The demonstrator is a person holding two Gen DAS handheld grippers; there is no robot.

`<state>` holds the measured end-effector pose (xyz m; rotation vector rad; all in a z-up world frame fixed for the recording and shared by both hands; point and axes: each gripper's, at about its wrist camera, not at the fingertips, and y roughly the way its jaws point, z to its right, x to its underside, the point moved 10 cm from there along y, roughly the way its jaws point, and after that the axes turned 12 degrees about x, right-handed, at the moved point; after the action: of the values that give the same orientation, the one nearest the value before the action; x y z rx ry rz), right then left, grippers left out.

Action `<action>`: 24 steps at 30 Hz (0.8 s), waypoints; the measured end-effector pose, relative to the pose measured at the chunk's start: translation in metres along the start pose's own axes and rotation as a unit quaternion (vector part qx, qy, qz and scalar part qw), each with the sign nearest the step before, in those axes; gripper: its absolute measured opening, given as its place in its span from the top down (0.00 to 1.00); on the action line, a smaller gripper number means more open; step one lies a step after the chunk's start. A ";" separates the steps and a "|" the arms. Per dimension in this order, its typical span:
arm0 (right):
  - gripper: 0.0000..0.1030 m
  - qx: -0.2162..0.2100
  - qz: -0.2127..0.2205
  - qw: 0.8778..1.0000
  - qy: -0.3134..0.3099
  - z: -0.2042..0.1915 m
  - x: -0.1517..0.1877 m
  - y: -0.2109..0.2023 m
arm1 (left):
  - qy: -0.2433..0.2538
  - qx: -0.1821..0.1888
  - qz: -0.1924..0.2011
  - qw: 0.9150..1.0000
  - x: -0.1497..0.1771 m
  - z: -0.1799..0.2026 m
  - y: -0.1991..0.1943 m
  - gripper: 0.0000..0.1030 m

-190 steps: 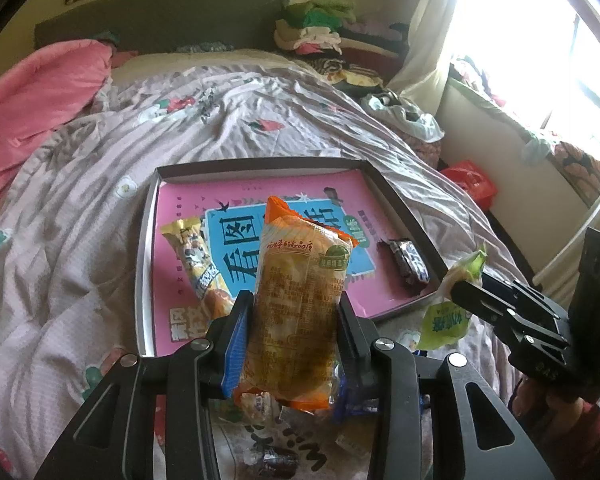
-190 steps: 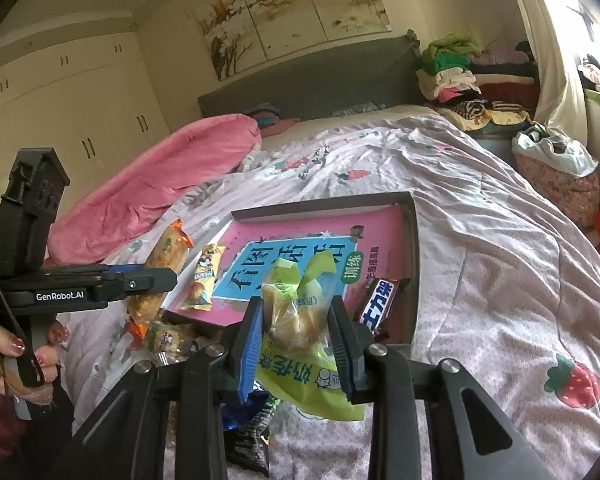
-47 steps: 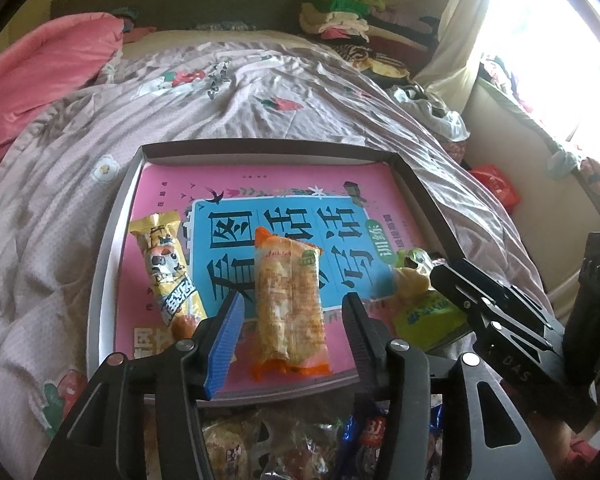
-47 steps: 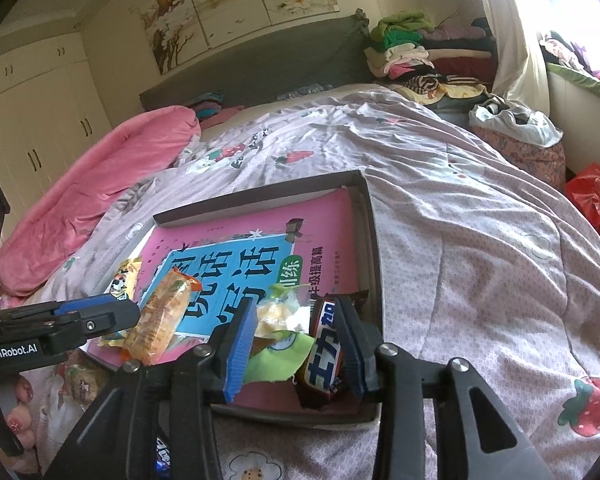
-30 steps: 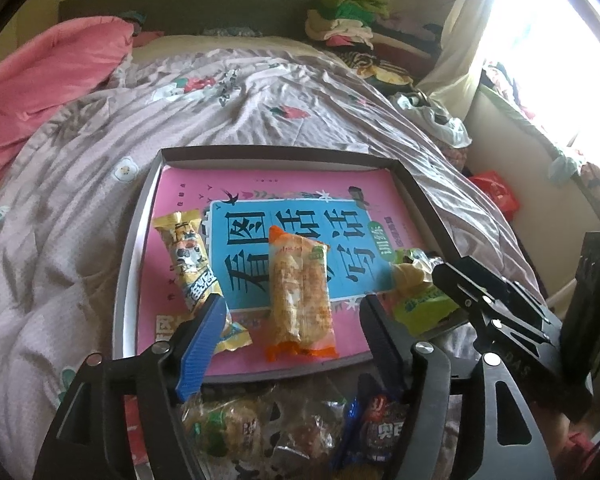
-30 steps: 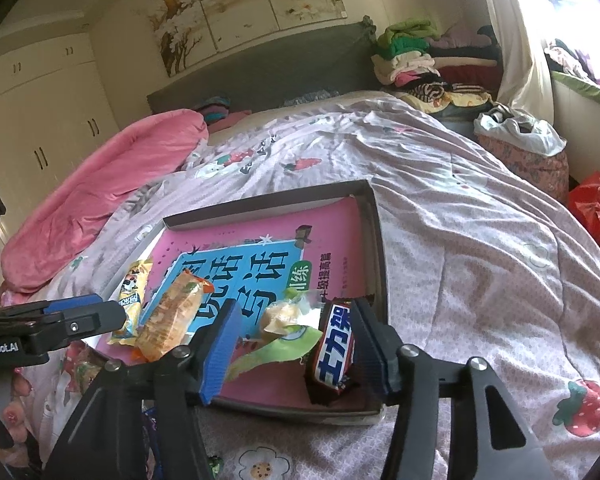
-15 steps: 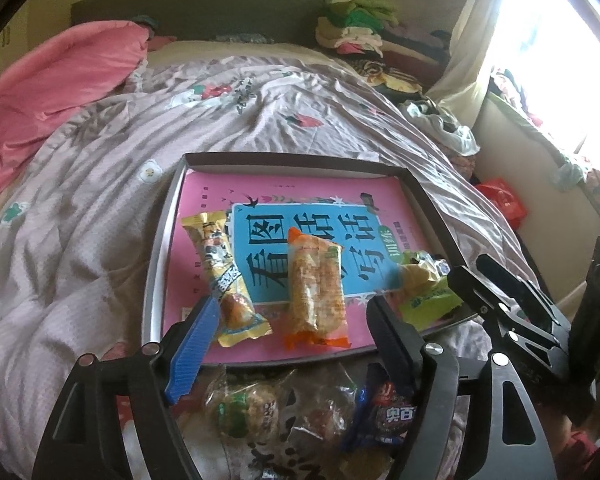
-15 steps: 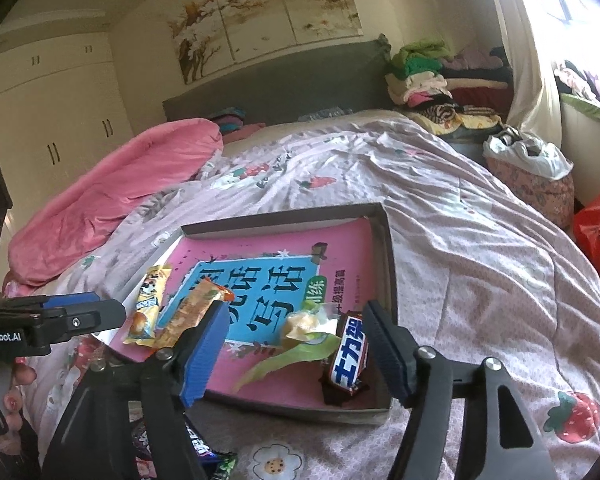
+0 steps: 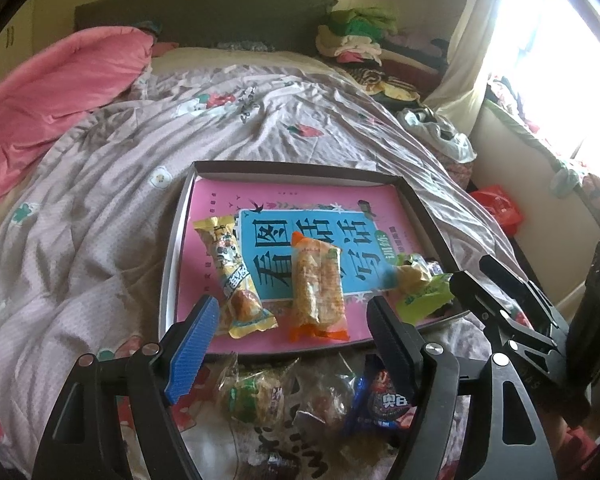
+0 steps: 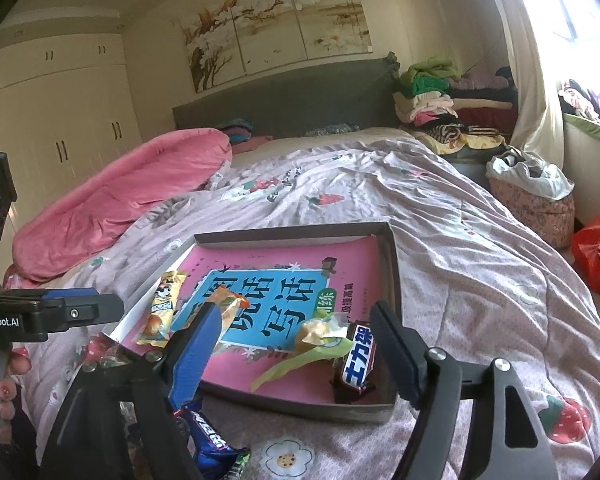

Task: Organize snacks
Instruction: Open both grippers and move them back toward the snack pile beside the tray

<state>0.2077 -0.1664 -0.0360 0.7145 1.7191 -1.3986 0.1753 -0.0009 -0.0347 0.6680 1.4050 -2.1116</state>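
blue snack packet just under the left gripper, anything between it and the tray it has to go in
Nothing visible blocks it. The left gripper is open and empty above the blue snack packet, which lies in the loose snack pile just outside the tray's near wall. Only that low wall has to be cleared.

— What are you made of?

— My left gripper [image 9: 290, 338] is matte black plastic with open triangular frames and round silver screw heads at the joints. One finger wears a ribbed blue pad [image 9: 194, 342]; the other's pad looks black.

— And the right?

— My right gripper [image 10: 296, 342] is the same build. White "enRobot.AI" lettering shows on the left one's side, and my hand [image 10: 4, 392] has pink-painted nails.
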 end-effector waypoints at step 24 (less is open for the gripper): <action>0.16 -0.021 0.021 0.999 -0.010 -0.013 -0.007 -0.026 | -0.006 -0.006 0.003 1.000 0.010 -0.011 -0.020 0.25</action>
<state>0.1872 -0.1592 -0.0154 0.7062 1.7032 -1.3320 0.1559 0.0141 -0.0318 0.6520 1.4059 -2.0977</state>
